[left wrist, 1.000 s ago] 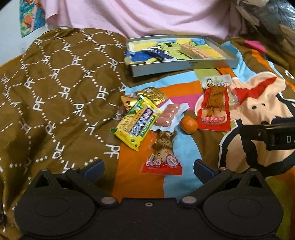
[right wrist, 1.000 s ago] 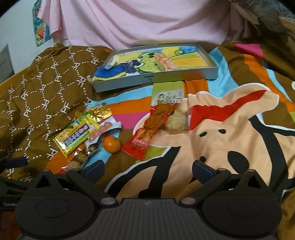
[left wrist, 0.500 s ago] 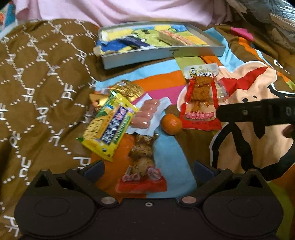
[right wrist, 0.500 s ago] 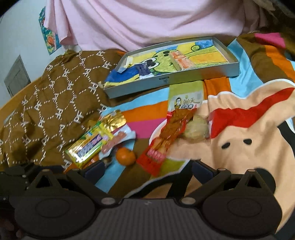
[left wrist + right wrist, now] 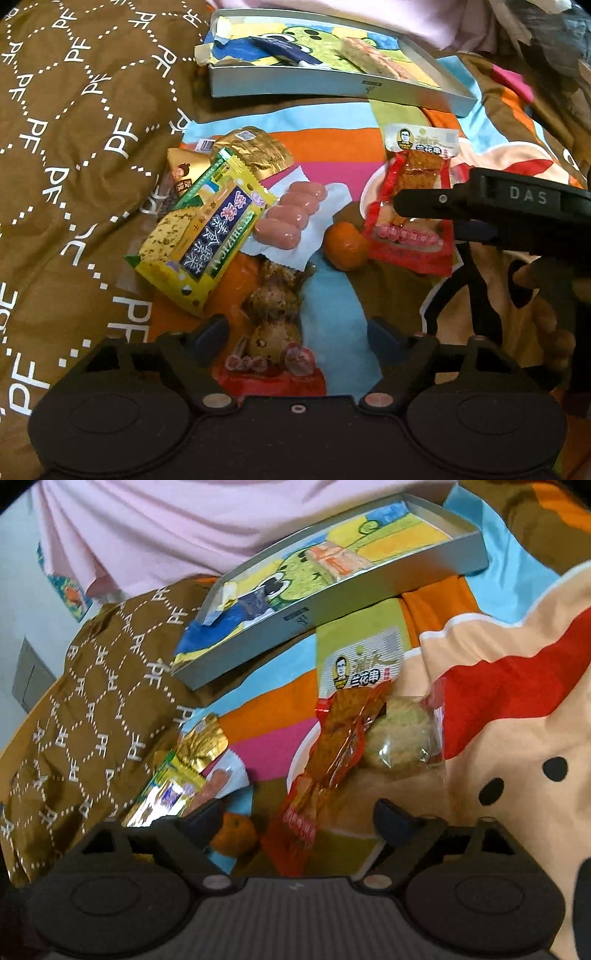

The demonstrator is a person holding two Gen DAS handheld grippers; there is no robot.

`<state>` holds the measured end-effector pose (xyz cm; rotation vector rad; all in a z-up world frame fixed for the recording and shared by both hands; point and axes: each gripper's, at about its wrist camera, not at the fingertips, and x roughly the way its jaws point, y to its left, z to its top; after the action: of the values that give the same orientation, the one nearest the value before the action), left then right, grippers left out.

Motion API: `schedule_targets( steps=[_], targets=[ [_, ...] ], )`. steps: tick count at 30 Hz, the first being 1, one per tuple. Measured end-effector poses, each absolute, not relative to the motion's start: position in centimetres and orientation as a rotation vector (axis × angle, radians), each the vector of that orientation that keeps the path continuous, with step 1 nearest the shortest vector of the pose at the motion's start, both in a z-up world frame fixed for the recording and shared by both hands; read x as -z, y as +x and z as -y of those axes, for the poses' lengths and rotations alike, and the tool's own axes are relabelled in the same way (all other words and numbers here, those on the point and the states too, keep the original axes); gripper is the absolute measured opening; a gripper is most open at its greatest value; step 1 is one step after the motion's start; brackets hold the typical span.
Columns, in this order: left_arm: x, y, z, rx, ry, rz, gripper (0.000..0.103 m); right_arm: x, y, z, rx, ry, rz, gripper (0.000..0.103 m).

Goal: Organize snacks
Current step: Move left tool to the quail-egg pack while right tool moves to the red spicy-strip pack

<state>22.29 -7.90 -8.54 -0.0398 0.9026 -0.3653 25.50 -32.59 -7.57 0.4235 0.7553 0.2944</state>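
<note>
Snacks lie on a colourful blanket. My left gripper is open, its fingers either side of a red pack of quail eggs. Beyond it lie a yellow cracker pack, a gold pack, a sausage pack and a small orange. My right gripper is open over the red tofu-skewer pack, beside a round clear-wrapped cake. The right gripper also shows from the side in the left wrist view, above that pack. The grey tray at the back holds a few snacks.
A brown patterned quilt covers the left side. A pink cloth hangs behind the tray. The orange sits just left of the right gripper's left finger. The cartoon-printed blanket stretches to the right.
Both grippers have moved forward and down towards the snacks. The left now straddles the quail-egg pack; the right has come over the tofu-skewer pack. No snack has moved.
</note>
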Motion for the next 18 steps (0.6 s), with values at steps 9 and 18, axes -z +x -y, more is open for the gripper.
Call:
schedule_targets(
  steps=[9,18],
  targets=[
    [8.5,24.5,7.4,0.290,-0.108,-0.934,0.055,8.3,26.3,32.9,-0.298,0.488,-0.724,0.065],
    [8.4,24.0,9.1,0.295,-0.011,-0.943,0.055,8.6,27.1,32.4,-0.268,0.492,-0.740,0.033]
  ],
)
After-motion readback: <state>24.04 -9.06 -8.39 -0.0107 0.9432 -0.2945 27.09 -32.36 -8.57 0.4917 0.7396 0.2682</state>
